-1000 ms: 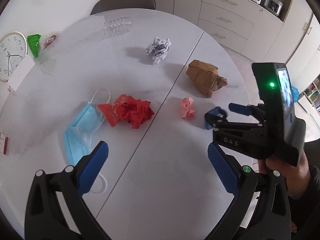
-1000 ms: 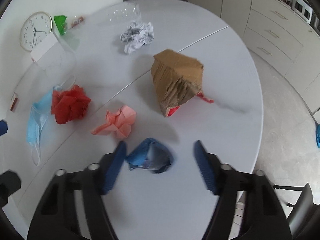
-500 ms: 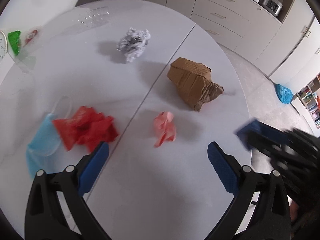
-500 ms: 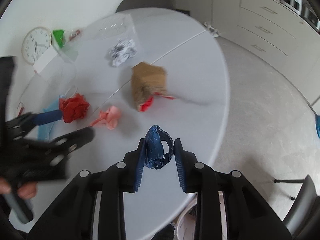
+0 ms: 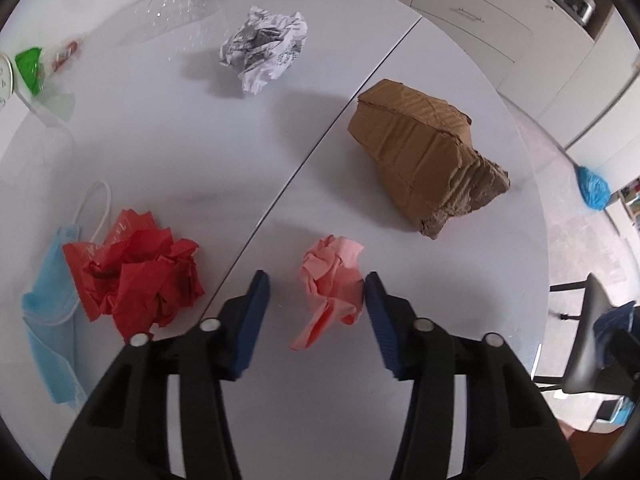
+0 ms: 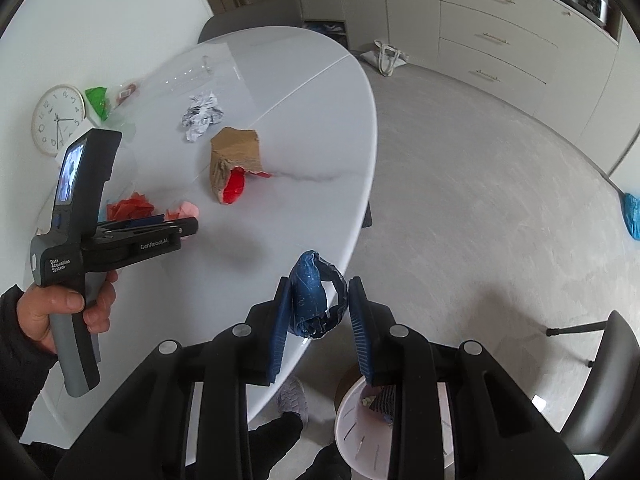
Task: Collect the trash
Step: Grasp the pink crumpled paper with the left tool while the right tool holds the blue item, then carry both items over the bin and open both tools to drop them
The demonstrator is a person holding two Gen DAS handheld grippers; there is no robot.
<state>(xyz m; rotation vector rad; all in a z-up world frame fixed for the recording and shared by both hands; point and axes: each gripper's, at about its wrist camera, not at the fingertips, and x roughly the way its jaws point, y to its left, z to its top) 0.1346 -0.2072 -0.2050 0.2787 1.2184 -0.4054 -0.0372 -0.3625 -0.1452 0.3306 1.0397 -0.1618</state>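
My left gripper (image 5: 316,280) is open around a crumpled pink paper (image 5: 330,284) on the white table (image 5: 240,152); its right pad touches the paper, the left pad stands apart. My right gripper (image 6: 318,308) is shut on a dark blue crumpled wrapper (image 6: 314,304), held past the table's edge above the floor, with a white bin (image 6: 356,424) below. A red paper wad (image 5: 136,276), a blue face mask (image 5: 44,320), a brown cardboard piece (image 5: 424,156) and a white-grey paper wad (image 5: 262,46) lie on the table.
A clear plastic tray (image 5: 176,12) and a green wrapper (image 5: 28,66) lie at the table's far left. A clock (image 6: 56,118) leans on the wall. Chairs (image 6: 600,380) stand by the table. The left gripper also shows in the right wrist view (image 6: 176,228).
My left gripper moved forward and narrowed around the pink paper. My right gripper carried the blue wrapper off the table, out over the bin.
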